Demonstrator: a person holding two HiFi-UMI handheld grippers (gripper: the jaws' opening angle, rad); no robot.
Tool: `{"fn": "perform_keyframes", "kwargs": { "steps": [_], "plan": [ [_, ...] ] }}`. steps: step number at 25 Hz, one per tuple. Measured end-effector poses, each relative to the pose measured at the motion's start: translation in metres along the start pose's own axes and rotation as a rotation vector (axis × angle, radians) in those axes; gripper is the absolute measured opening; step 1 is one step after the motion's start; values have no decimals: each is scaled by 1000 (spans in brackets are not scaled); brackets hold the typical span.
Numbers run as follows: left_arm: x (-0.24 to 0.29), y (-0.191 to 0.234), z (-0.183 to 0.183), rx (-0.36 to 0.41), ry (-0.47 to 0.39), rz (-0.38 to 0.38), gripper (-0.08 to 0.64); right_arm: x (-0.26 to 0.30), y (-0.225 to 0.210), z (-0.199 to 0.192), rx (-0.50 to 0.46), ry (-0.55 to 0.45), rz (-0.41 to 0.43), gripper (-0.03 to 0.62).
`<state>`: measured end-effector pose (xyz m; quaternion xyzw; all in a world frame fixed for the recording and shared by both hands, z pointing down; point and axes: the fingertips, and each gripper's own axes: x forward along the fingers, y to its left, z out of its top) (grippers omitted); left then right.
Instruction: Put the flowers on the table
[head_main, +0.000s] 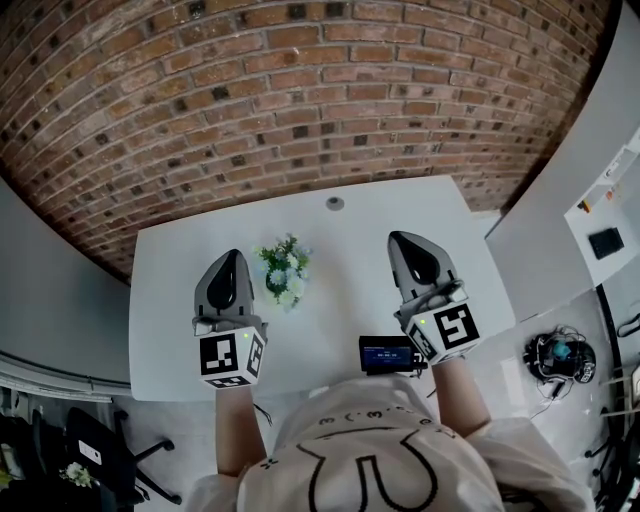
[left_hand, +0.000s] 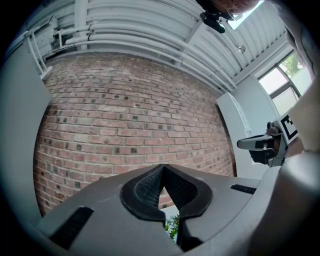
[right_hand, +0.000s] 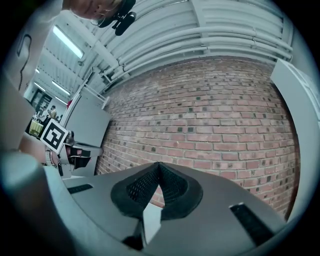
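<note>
A small bunch of white flowers with green leaves (head_main: 283, 271) lies on the white table (head_main: 340, 300), a little left of its middle. My left gripper (head_main: 232, 256) hovers just left of the bunch, shut and holding nothing. My right gripper (head_main: 398, 238) is over the table's right half, well apart from the flowers, shut and empty too. In the left gripper view the jaws (left_hand: 163, 166) meet at the tip, and a bit of the flowers (left_hand: 172, 226) shows below them. The right gripper view shows closed jaws (right_hand: 159, 163) and bare table (right_hand: 151, 220) beneath.
A brick wall (head_main: 280, 90) stands right behind the table. A black device with a screen (head_main: 388, 354) sits at the table's front edge near my right hand. A round cable hole (head_main: 335, 203) marks the far edge. A chair (head_main: 100, 455) and floor clutter (head_main: 560, 357) flank the table.
</note>
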<state>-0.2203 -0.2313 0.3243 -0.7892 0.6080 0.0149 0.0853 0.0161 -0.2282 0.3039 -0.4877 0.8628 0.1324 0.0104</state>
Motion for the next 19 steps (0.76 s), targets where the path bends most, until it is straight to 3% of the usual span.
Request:
{"fn": "perform_keyframes", "kwargs": {
  "steps": [19],
  "plan": [
    [2,-5,-5,-22,26,-2,11,-5,-8,-9,16,37,-13,16]
  ]
}}
